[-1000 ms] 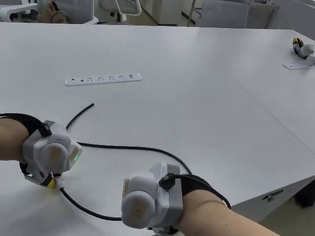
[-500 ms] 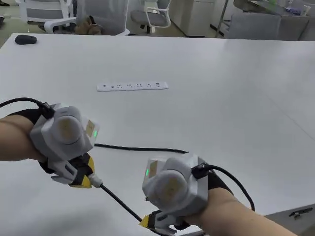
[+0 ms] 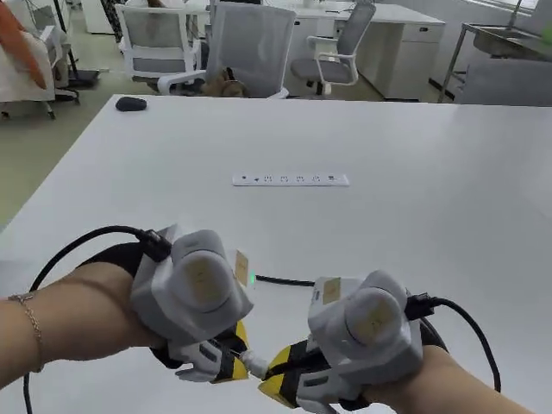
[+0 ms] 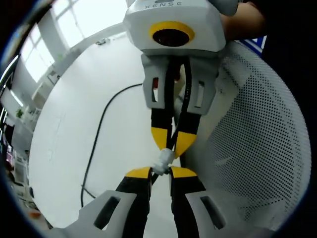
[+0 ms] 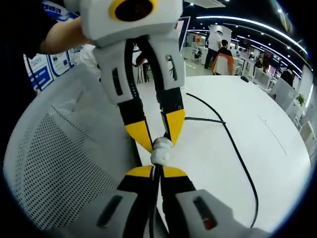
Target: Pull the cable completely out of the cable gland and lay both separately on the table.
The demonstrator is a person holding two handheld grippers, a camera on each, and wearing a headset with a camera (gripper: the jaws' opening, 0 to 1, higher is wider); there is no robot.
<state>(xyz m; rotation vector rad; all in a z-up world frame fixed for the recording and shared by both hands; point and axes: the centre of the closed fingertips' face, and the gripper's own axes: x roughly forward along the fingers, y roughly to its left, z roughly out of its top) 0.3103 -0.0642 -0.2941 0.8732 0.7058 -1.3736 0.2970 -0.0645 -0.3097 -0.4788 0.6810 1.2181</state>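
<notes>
lower centre: left tool clamped on white cable gland | right tool nose-to-nose with it, pinched on cable just beside gland | cable axis ran tool-to-tool | slack lay farther up tabletop

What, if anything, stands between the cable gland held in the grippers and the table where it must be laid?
Nothing visible does. The gland, in the left gripper, and the cable, in the right gripper, hang over bare table; the power strip and mouse lie well beyond.
</notes>
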